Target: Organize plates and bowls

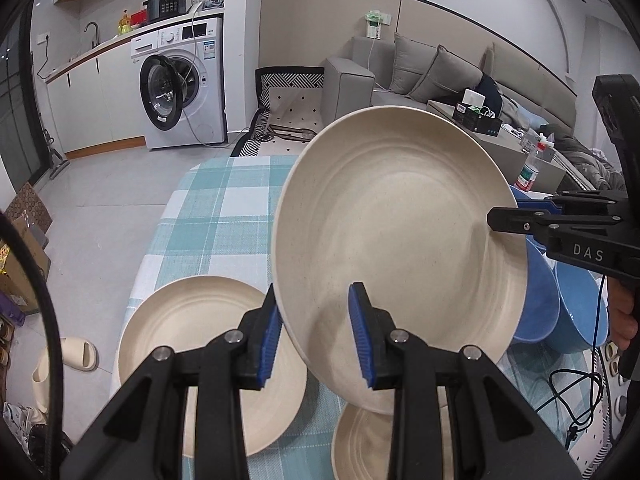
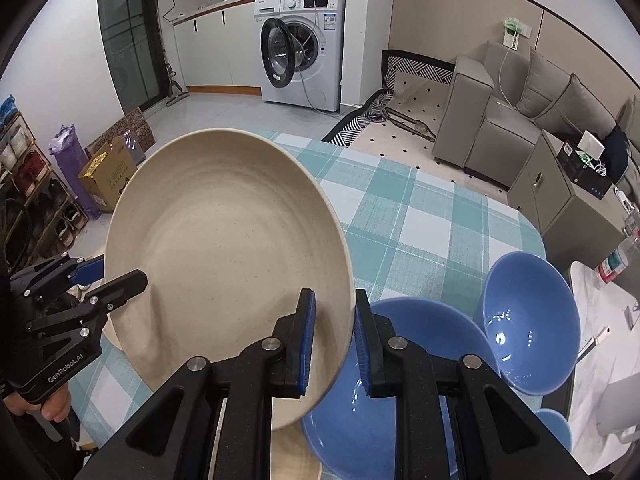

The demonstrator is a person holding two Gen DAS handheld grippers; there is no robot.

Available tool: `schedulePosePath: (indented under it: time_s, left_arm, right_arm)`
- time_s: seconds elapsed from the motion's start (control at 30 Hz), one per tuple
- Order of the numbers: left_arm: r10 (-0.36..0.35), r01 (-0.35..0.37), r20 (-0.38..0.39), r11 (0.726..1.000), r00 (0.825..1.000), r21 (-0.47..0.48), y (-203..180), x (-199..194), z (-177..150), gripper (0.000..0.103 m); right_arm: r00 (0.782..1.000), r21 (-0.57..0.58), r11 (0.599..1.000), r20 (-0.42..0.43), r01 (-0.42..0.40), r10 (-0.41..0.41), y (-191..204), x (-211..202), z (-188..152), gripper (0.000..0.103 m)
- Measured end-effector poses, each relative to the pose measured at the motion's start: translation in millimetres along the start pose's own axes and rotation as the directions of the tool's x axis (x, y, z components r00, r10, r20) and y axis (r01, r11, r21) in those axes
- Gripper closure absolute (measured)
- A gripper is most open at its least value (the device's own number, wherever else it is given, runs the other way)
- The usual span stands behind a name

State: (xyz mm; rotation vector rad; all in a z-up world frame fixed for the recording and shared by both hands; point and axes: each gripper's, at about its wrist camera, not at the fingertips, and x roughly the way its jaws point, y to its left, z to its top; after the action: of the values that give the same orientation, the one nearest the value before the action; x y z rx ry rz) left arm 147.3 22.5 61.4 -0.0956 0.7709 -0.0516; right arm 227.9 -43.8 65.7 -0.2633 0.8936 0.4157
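A large beige plate is held tilted above the checked table, gripped on opposite rims by both grippers. My left gripper straddles its near rim with blue pads; in the right wrist view it shows at the left. My right gripper straddles the plate at its right rim and shows in the left wrist view. A second beige plate lies on the table at the left, and a smaller beige dish lies below. Blue bowls and a blue plate sit at the right.
The table has a teal checked cloth. Beyond it are a washing machine, a grey sofa, a patterned rug and a low cabinet with boxes. A shoe rack and cardboard boxes stand at the left.
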Motion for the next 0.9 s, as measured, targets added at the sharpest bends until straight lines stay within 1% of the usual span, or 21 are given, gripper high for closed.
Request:
schedulePosePath:
  time_s: [0.4, 0.47, 0.67, 0.9]
  left_arm:
    - [-0.012, 0.012, -0.001, 0.999, 1.0, 0.036, -13, -22, -21, 0.072]
    - [-0.012, 0.012, -0.003, 0.999, 1.0, 0.039, -13, -25, -24, 0.072]
    - [-0.025, 0.025, -0.005, 0.998, 1.0, 0.053, -16, -32, -34, 0.072]
    - [-0.032, 0.032, 0.004, 0.997, 0.999, 0.068, -20, -42, -43, 0.072]
  right_arm:
    - [0.998, 0.014, 1.0, 0.058, -0.027, 0.026, 5, -41, -34, 0.084]
    - [0.997, 0.029, 0.999, 0.069, -0.044, 0.042, 5, -48, -41, 0.084]
    - [0.993, 0.058, 0.995, 0.094, -0.08, 0.075, 6, -62, -59, 0.084]
    - [0.99, 0.078, 0.993, 0.112, -0.093, 0.084, 7, -70, -77, 0.084]
